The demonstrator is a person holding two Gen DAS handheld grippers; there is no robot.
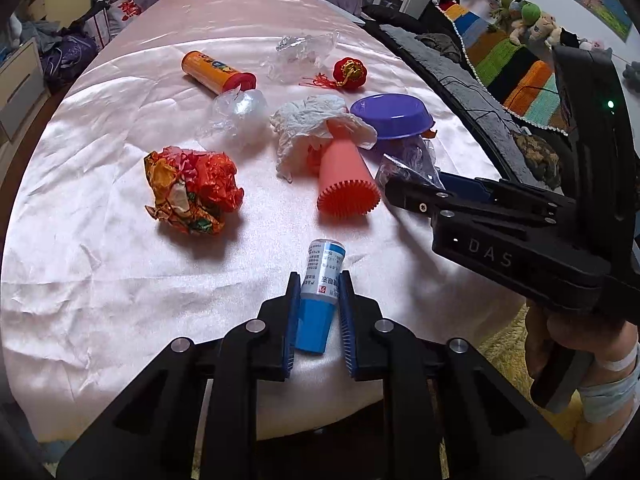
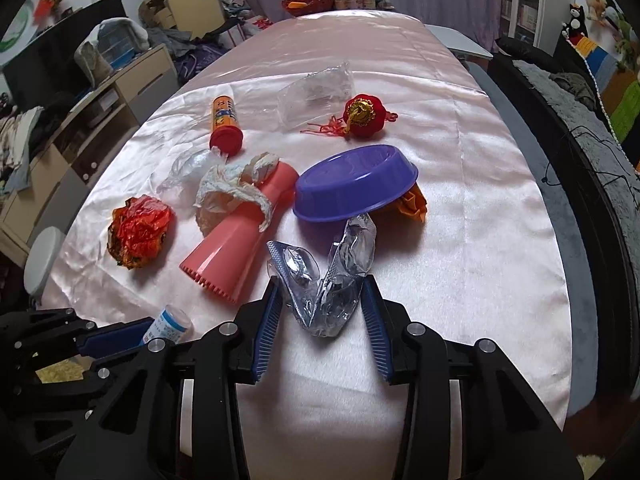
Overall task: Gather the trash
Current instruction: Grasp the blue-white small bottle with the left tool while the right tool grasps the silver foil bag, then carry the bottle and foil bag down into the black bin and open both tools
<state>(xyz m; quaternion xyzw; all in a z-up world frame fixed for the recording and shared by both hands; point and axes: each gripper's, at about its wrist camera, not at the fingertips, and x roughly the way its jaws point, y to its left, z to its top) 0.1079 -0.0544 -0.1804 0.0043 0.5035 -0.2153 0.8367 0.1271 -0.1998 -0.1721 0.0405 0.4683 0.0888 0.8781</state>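
My left gripper is shut on a small blue-capped bottle with a white label, low over the pink cloth; the bottle also shows in the right wrist view. My right gripper stands around a crumpled silver blister pack, jaws partly open beside it, not clearly pressing it. In the left wrist view the right gripper reaches in from the right. Other litter: red-gold foil wad, white tissue on a pink cup, clear plastic wraps.
A purple bowl lies tilted over an orange scrap. An orange tube, a red ornament and a clear bag lie farther back. A dark sofa runs along the table's right edge; shelves stand left.
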